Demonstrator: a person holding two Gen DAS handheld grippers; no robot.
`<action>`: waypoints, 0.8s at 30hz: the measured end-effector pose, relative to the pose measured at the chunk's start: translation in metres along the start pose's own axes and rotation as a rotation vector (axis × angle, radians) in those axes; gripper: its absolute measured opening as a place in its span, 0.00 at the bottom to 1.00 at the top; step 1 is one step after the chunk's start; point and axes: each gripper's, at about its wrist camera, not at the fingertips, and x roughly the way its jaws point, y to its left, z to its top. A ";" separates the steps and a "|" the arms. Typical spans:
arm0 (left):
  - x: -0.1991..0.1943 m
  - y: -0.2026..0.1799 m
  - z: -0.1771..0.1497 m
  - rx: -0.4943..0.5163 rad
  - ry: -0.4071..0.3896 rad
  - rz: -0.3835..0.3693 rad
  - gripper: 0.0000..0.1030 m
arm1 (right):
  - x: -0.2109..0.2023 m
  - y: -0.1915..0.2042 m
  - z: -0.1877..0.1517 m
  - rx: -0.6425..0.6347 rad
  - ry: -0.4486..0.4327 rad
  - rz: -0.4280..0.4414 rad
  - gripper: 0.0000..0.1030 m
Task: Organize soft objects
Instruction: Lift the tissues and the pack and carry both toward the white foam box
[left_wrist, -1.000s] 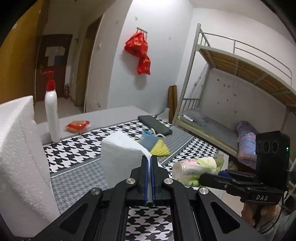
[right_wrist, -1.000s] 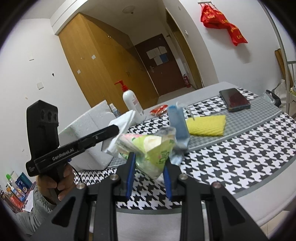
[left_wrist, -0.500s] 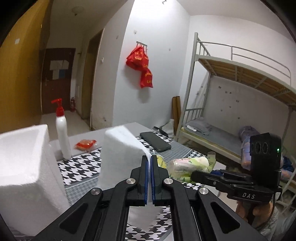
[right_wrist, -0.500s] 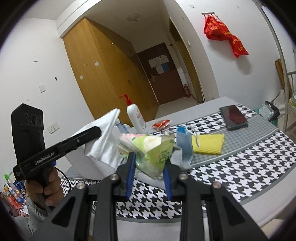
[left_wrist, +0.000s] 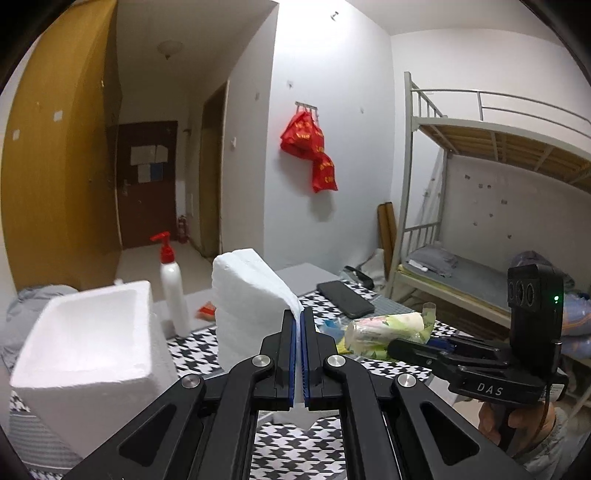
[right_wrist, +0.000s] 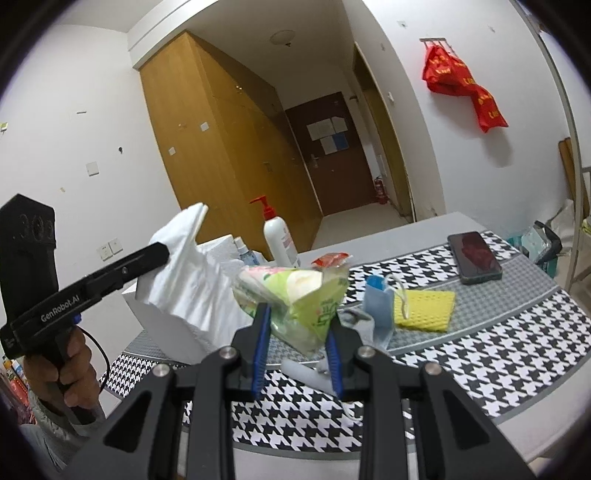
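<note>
Currently the left claw (left_wrist: 298, 354) pinches a white cloth (left_wrist: 251, 295); the right claw (right_wrist: 295, 354) grips a tissue pack (right_wrist: 295, 295), whose slick wrapper may slip.

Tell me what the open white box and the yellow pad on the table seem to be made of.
The open white box looks like expanded polystyrene foam: thick walls, matte grainy surface, softly rounded edges. The yellow pad looks like a woven or sponge cleaning cloth: flat, matte, with a regular waffle-like dimpled texture. Which of the two cannot be told.
</note>
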 end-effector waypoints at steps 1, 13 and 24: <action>-0.002 0.001 0.001 0.000 -0.002 0.010 0.02 | 0.001 0.002 0.001 -0.004 -0.001 0.002 0.31; -0.031 0.022 0.010 0.000 -0.039 0.189 0.02 | 0.017 0.037 0.020 -0.092 -0.014 0.060 0.31; -0.056 0.041 0.023 -0.017 -0.056 0.266 0.02 | 0.031 0.067 0.035 -0.166 -0.015 0.113 0.31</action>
